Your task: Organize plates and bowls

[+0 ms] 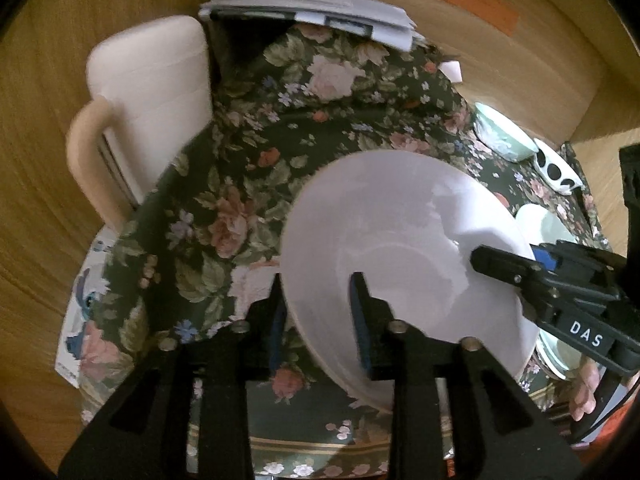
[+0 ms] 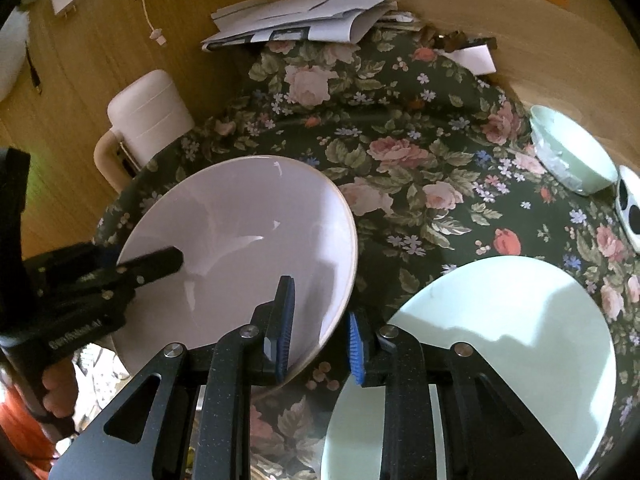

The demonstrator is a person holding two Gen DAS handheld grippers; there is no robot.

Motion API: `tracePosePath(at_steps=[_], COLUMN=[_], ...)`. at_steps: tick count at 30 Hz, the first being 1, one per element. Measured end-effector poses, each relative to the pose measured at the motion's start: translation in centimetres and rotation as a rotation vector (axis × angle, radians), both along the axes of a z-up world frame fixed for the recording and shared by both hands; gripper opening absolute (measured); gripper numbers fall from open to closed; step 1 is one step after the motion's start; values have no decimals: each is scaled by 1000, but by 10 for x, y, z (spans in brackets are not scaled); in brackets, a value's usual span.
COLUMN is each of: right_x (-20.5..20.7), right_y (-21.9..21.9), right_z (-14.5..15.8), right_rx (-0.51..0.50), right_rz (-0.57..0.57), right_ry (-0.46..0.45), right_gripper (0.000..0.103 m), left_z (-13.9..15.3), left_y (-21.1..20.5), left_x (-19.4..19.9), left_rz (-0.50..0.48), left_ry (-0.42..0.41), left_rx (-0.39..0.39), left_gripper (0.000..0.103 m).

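Both grippers, left gripper [image 1: 320, 312] and right gripper [image 2: 320, 332], straddle the white bowl's [image 2: 240, 240] rim at about 9 and 4 o'clock, jaws spread, not pinching. Bowl's on the floral tablecloth [image 2: 420, 184]. Glazed, slick, breakable I'd guess, so grab the rim firmly.

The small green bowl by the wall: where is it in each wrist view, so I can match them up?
Left wrist: the green bowl sits at the upper right, just behind the spotted dish.
Right wrist: it is at the right edge, upper half, again next to the spotted dish.
Shared landmark: the big white bowl on the floral cloth, centre-right in the left view, centre-left in the right view.
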State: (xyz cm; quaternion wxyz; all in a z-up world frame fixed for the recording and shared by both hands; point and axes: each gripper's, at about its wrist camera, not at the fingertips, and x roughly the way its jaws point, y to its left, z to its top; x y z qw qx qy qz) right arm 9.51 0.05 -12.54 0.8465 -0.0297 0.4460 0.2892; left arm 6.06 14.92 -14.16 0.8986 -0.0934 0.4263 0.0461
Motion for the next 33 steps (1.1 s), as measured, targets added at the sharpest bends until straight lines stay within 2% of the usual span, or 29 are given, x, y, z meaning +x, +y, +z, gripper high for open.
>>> tracePosePath(at_steps=[1, 6, 10, 11, 13, 14, 17, 19, 23, 25, 26, 27, 33], right_x=[0, -2, -11, -12, -14, -15, -15, -13, -8, -4, -2, 0, 18], right_y=[-1, -17, -36, -40, -51, -60, -84, -101, -134, -149, -155, -161, -194], right_z=[1, 12, 36, 41, 50, 56, 70, 78, 93, 98, 101, 103, 110], right_rx=[3, 48, 79, 85, 97, 105, 108, 107, 104, 98, 97, 97, 69], right_rz=[-1, -17, -45, -54, -70, -88, -131, -162, -213, -239, -250, -258, -306], right_ry=[-3, -28, -119, -139, -169, -189, -235, -260, -300, -322, -331, -340, -376], right_gripper=[23, 24, 25, 29, 35, 37, 38, 38, 39, 42, 48, 53, 54], left_z=[3, 25, 49, 54, 65, 70, 86, 95, 113, 120, 123, 127, 130], left_y=[1, 0, -13, -18, -30, -36, -58, -71, -101, -116, -124, -131, -163], left_x=[-1, -7, -11, -11, -10, -9, -7, -5, 3, 9, 13, 18, 53], left_rz=[8, 27, 13, 9, -14, -20, -47, -68, -109, -133, -142, -150, -162], left_ry=[-10, -64, -138, -154, -196, -213, -279, -313, -373, -398, -404, -409, -382], left_rx=[7, 67, 82, 83, 81, 83, 99, 99, 115, 133, 142, 146, 124], left_gripper=[48, 54, 58, 59, 70, 72, 76, 85, 90, 91, 91, 92, 93])
